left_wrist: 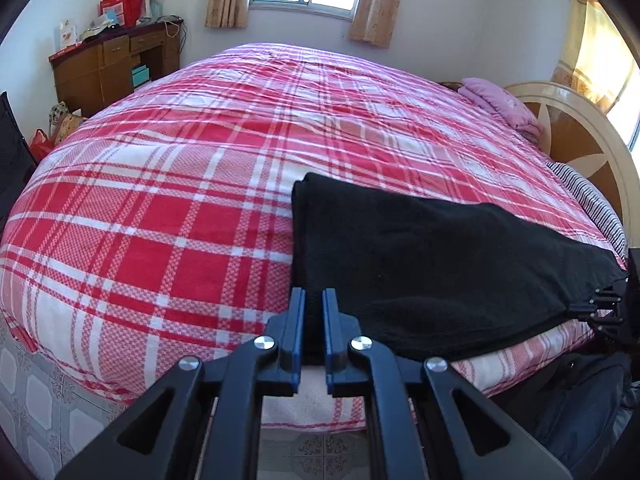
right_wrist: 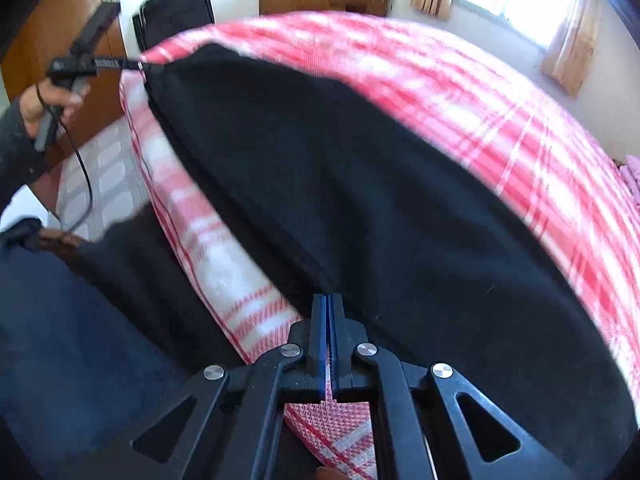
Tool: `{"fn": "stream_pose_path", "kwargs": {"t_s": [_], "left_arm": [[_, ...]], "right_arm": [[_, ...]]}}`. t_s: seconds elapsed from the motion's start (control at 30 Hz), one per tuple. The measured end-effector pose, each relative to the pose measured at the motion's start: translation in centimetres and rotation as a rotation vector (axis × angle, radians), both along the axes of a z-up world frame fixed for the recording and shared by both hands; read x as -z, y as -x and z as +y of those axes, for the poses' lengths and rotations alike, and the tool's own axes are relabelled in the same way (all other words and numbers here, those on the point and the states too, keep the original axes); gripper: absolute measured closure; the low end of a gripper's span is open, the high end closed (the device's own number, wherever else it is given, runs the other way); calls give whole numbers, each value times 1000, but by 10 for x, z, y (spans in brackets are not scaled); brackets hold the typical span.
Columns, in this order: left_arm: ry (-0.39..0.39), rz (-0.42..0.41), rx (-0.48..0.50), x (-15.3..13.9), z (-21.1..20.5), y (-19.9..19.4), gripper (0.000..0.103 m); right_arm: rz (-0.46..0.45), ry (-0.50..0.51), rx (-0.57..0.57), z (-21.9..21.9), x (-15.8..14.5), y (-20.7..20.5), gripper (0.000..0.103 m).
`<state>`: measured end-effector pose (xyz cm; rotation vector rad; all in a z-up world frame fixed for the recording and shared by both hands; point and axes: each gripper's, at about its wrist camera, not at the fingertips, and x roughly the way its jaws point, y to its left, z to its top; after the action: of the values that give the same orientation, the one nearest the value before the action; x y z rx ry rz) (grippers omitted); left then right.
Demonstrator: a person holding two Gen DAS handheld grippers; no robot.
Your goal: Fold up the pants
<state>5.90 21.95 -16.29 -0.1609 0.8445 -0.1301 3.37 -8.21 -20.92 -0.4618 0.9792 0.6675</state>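
Black fleece pants (left_wrist: pixel 420 264), soft and matte, lie near the front edge of the red-and-white plaid bedspread (left_wrist: pixel 160 200), and you've got them pinned at both ends. Your left gripper (left_wrist: pixel 313 300) has its blue-padded fingers (left_wrist: pixel 297 312) drawn in narrow, with a fold of the black fabric caught between them at the near left corner. Over on the far side, your right gripper (right_wrist: pixel 329 304) has its fingers pressed together, clamped on the fabric's near edge right where it meets the side of the bed.

Look at how the garment runs: its long axis stretches along the front edge of the mattress, from your left gripper across to your right one (left_wrist: pixel 600 304). In the left wrist view the left end is a straight, squared edge pointing toward the middle of the bed; the cloth sags a little between your two grips. From the right wrist view, the far corner reaches up to your left gripper (right_wrist: pixel 150 67), held by your hand (right_wrist: pixel 44 100).
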Motion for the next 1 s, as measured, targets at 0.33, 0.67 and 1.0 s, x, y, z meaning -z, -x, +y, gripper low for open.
{"fn": "stream_pose_path", "kwargs": {"t_s": [0.33,0.67,1.0], "left_arm": [[-30,-1,10,1,-2,1,94],[21,-4,2,1,4,2,94],[75,-15,25,-15,13,8,95]], "right_arm": [[-43,-96,2,-3,-20,-5,79],[-25,0,-138,56,0,-15,79],[-60,-89,-130,42,-34,2,100]]}}
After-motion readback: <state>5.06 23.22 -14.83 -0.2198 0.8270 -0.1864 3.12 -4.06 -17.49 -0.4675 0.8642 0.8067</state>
